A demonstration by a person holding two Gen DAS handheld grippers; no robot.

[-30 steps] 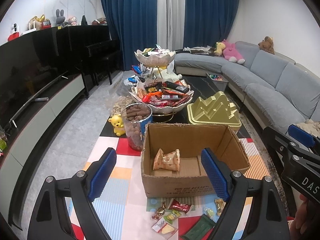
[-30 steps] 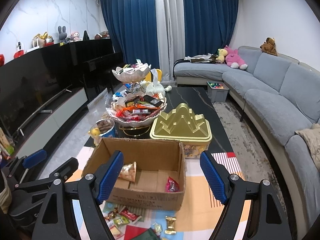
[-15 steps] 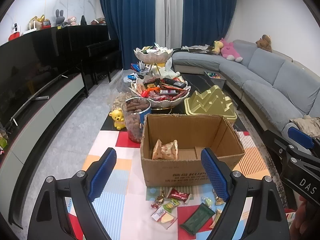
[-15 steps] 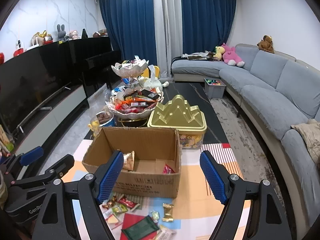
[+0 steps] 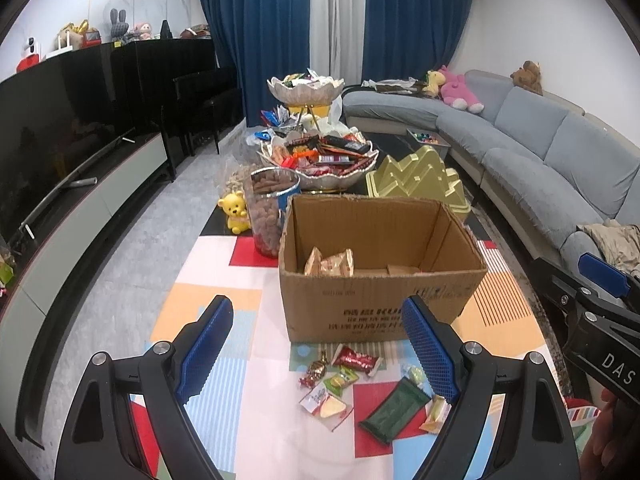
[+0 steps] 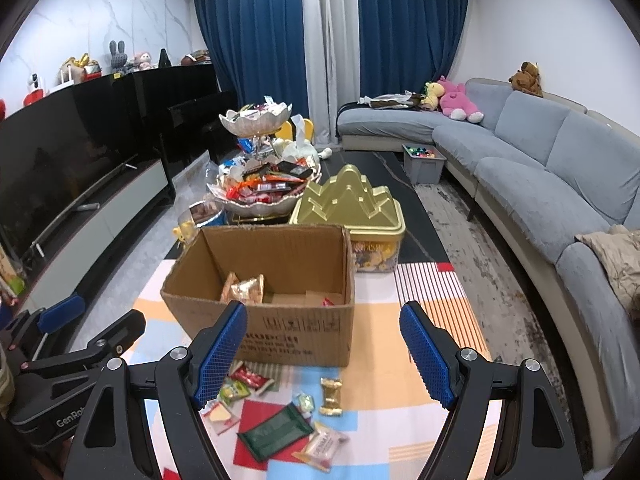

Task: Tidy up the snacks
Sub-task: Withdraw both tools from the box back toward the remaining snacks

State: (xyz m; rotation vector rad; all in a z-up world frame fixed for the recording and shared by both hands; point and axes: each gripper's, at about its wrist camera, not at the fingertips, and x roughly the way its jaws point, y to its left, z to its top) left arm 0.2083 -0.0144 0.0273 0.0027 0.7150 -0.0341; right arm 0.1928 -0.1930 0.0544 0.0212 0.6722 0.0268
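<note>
My left gripper [image 5: 318, 344]: jaws wide apart, holding nothing, touching nothing, poised above the patterned mat [image 5: 208, 300]. My right gripper [image 6: 323, 350]: likewise spread wide and empty. Cardboard box [image 5: 380, 276]: stood open on the mat, a gold packet [image 5: 330, 262] inside. Loose snacks [image 5: 352, 380]: lay scattered on the mat just in front of the box, among them a dark green bar [image 6: 276, 430] and a gold-wrapped sweet [image 6: 331, 396].

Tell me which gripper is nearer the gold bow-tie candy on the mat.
Right. The right gripper hovers open almost directly above the gold bow-tie candy; the left gripper sits open off to its left, farther away.
</note>
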